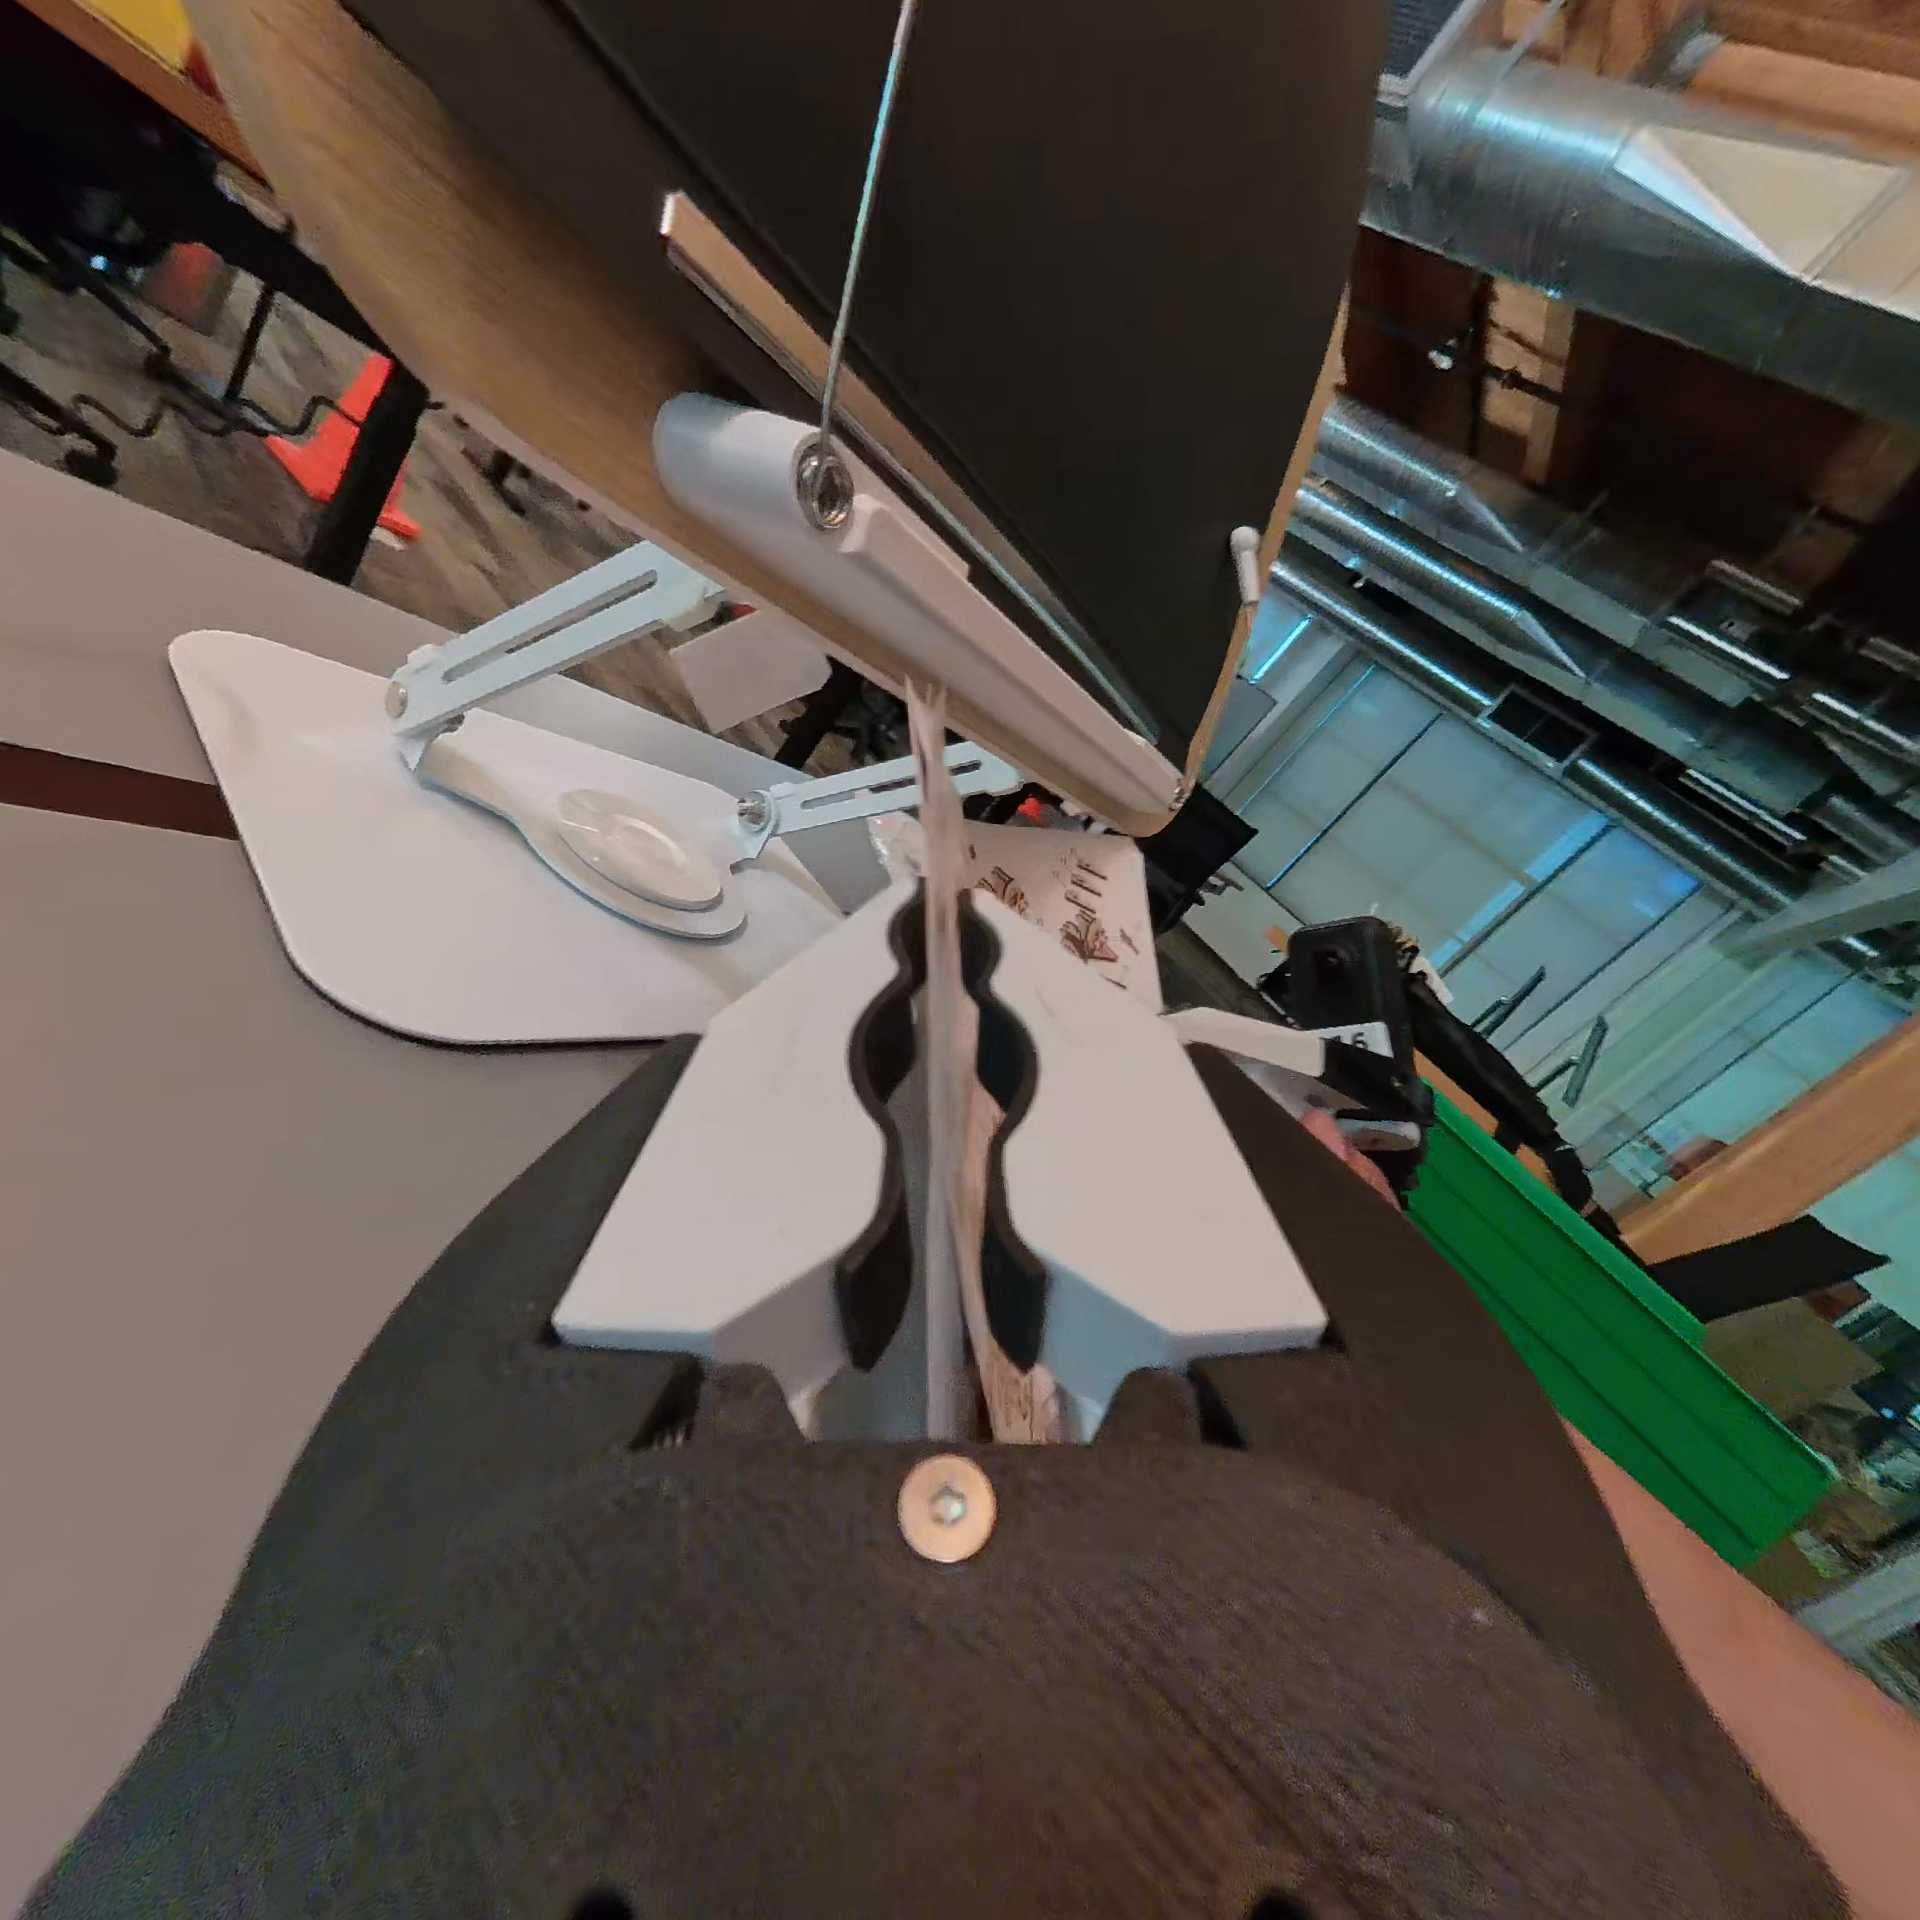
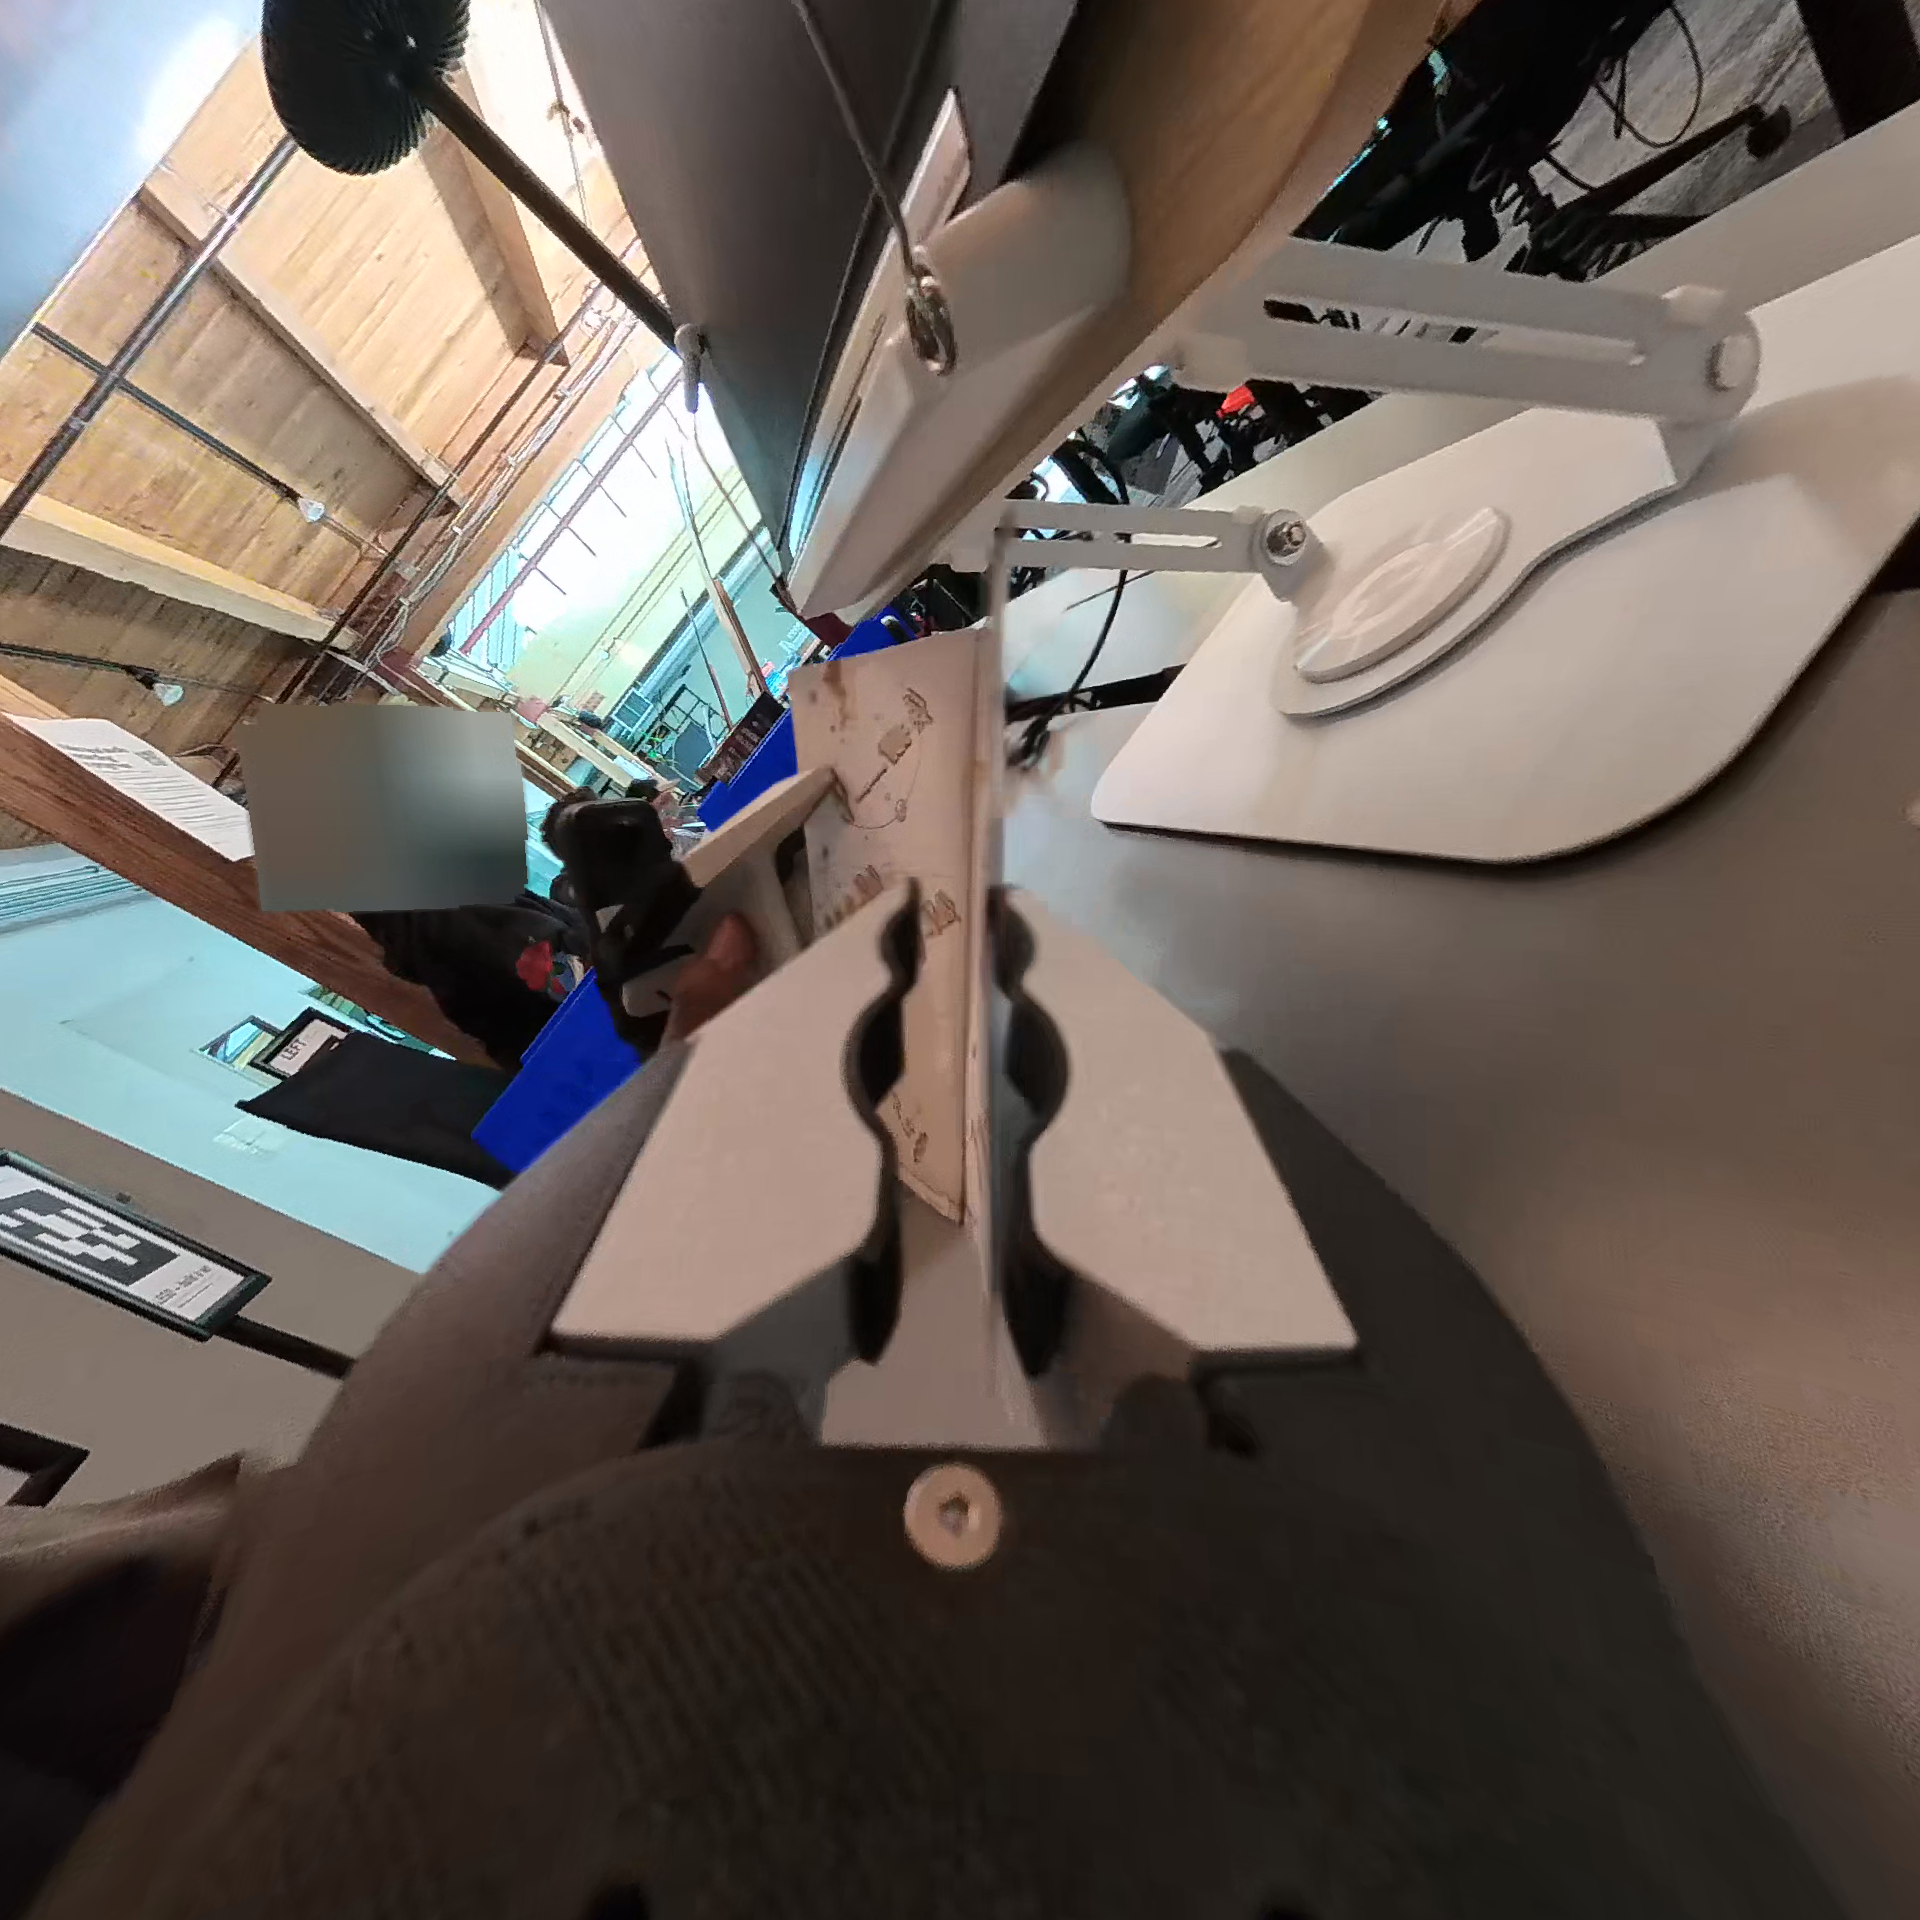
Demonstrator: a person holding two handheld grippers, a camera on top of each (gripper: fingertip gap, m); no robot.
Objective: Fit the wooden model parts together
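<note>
A thin pale sheet (image 1: 1081,904) with brown model-part outlines is held up in the air, edge-on in both views. My left gripper (image 1: 940,914) is shut on one edge of it, and the sheet runs up between its white fingers (image 1: 758,1143). My right gripper (image 2: 951,904) is shut on another edge of the same sheet (image 2: 894,758). Each gripper shows in the other's view: the right one (image 1: 1340,987) beyond the sheet, the left one (image 2: 623,883) with a white finger against the sheet's face. No separate wooden parts are visible.
A white monitor stand (image 1: 416,894) sits on the grey table (image 1: 156,1143), with a tilted dark screen (image 1: 1039,260) and a cable overhead, close to the sheet's top. The stand also shows in the right wrist view (image 2: 1403,748). Green bin (image 1: 1558,1351) at right; blue bins (image 2: 561,1081) at left. My hands' fingertips stand some 12 cm from each other.
</note>
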